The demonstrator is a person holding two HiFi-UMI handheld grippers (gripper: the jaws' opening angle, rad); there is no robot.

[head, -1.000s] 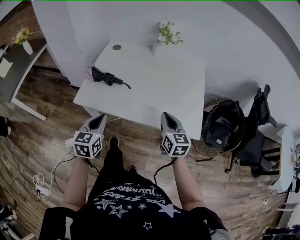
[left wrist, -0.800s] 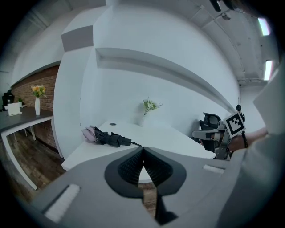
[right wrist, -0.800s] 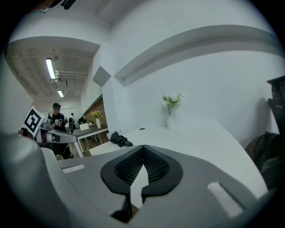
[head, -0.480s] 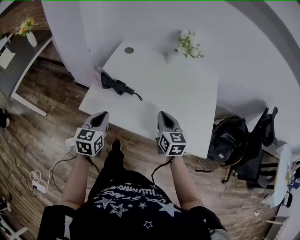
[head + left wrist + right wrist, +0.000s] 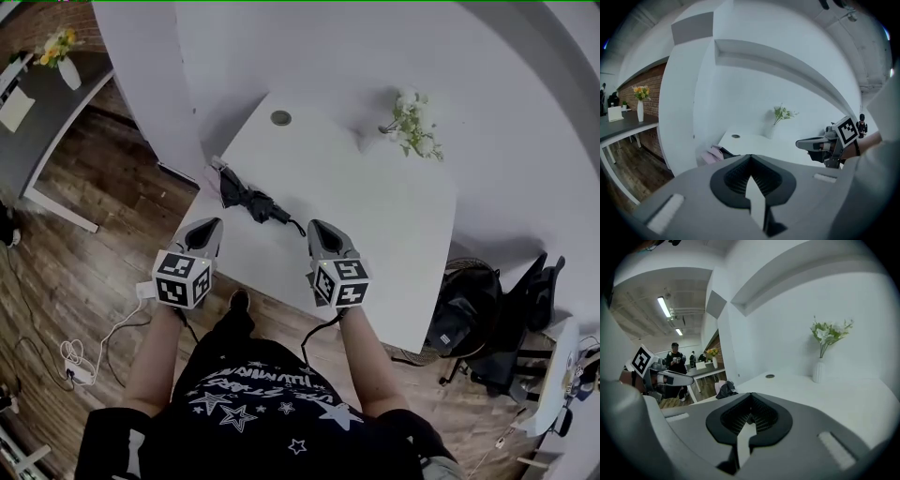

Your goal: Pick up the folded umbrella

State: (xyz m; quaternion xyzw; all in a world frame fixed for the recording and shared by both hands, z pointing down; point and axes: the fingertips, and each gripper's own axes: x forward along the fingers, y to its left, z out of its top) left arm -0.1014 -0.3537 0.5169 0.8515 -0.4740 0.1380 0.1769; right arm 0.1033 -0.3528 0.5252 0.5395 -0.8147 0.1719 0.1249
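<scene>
Currently the folded black umbrella (image 5: pixel 247 198) lies on the white table (image 5: pixel 394 225), close to its near-left corner. Both grippers hover at the table's near edge, with the umbrella just beyond and between them. The left gripper (image 5: pixel 210 225) and right gripper (image 5: pixel 319 228) each have jaws closed together, holding nothing. A vase of flowers (image 5: pixel 410 127) stands at the far right.

No legible text, shirt (image 5: pixel 267 398) lettering upside-down, too blurred to read
</scene>
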